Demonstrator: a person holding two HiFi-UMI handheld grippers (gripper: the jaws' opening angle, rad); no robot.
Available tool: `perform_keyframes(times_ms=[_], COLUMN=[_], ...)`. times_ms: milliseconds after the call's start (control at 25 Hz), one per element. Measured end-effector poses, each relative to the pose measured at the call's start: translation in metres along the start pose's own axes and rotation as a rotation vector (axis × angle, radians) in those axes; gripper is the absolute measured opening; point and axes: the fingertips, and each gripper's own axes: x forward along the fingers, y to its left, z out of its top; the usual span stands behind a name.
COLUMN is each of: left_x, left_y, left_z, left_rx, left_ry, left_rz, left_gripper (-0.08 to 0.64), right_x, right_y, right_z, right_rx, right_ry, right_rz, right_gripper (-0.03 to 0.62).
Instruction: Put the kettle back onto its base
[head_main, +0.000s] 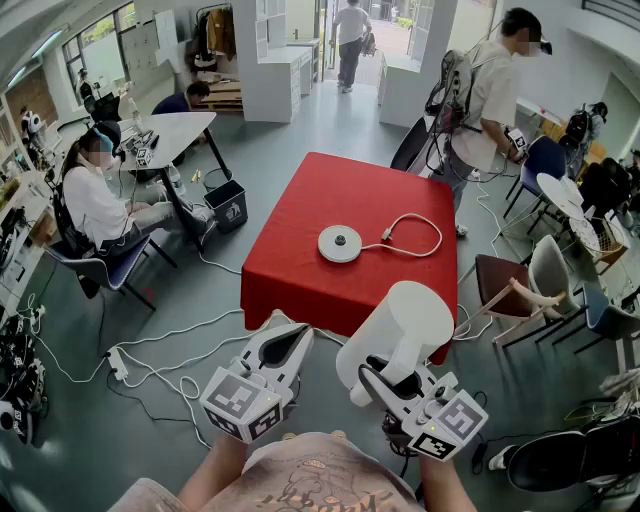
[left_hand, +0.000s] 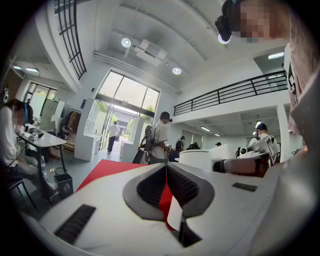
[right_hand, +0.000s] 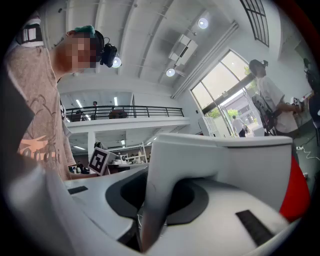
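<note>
The white kettle (head_main: 402, 328) hangs in the air in front of the near edge of the red table (head_main: 290, 270). My right gripper (head_main: 386, 382) is shut on its handle (right_hand: 159, 200), and the kettle body (right_hand: 225, 165) fills the right gripper view. The round white base (head_main: 340, 243) lies in the middle of the table, with its cord (head_main: 428, 232) looped to the right. My left gripper (head_main: 299, 338) is held level beside the kettle on the left. Its jaws meet at the tips with nothing between them. In the left gripper view the kettle (left_hand: 206, 157) shows to the right of the gripper (left_hand: 166, 168).
A person sits at a white desk (head_main: 170, 128) far left. Another person (head_main: 488, 95) stands beyond the table's far right corner. Chairs (head_main: 548, 276) stand to the right. Cables (head_main: 170, 350) trail over the floor on the left, and a black bin (head_main: 229, 204) stands near the table.
</note>
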Motion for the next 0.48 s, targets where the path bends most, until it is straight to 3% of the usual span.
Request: perform_keyframes(times_ms=[480], left_x=[0.009], left_y=[-0.007], left_z=[-0.007], left_rx=[-0.007], left_ry=[0.012], left_rz=[0.009], left_gripper=[-0.009], right_x=[-0.010], right_y=[-0.008], right_z=[0.005], right_rx=[0.029], right_ry=[-0.006], right_rz=[0.035], right_gripper=[0.109])
